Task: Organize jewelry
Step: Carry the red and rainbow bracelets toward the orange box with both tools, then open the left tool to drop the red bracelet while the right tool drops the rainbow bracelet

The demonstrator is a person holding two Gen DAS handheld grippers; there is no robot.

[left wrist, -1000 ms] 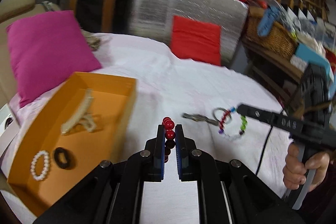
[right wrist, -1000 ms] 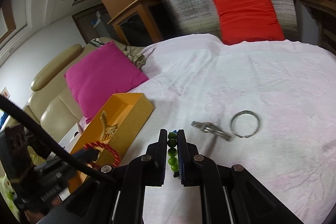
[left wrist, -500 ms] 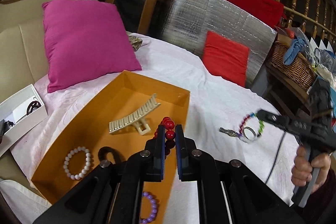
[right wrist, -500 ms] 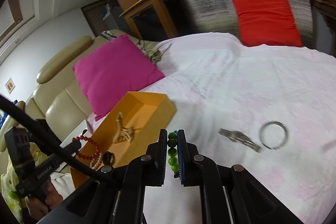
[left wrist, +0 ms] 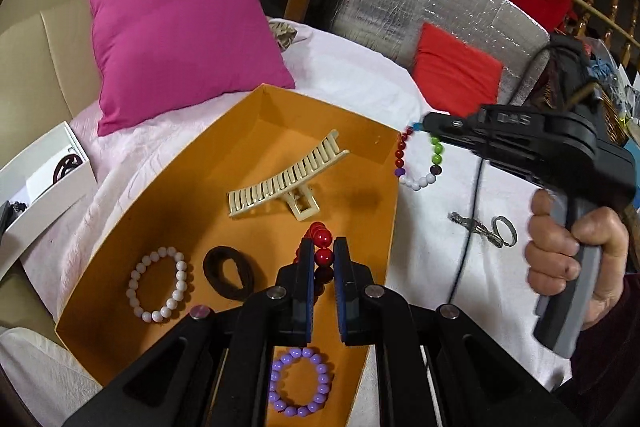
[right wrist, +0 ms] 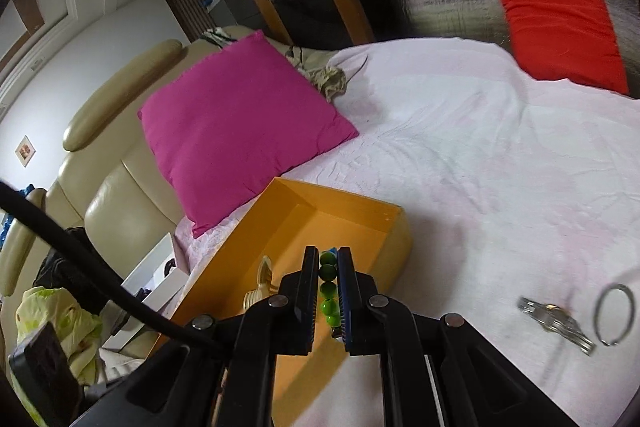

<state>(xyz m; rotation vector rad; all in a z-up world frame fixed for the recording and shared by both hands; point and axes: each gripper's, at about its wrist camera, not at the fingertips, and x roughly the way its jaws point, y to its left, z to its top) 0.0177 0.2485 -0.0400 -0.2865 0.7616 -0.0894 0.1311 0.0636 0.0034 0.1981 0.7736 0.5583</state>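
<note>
The left gripper (left wrist: 320, 251), pinching a red bead bracelet (left wrist: 322, 247), hangs over the shallow orange cardboard box (left wrist: 192, 155). Beyond, a cream hair claw (left wrist: 286, 177) lies diagonally inside. At the box's far right rim, the right gripper (left wrist: 426, 125) clamps a multicoloured bead bracelet (left wrist: 420, 163).

Left gripper (left wrist: 321, 259): jaws closed on a red bead bracelet (left wrist: 320, 247), beads pinched between the blue pads, gripper angled downward. Seen from its own wrist camera only.

Right gripper (right wrist: 328, 267): jaws closed on a multicoloured bead bracelet (left wrist: 418, 163); green beads sit between the pads in the right wrist view. In the left wrist view it enters from the right, fingers pointing left, the bracelet dangling from its tip. The person's right hand (left wrist: 576, 251) wraps the grey handle, fingers curled round the front; dark sleeve at the wrist.
</note>
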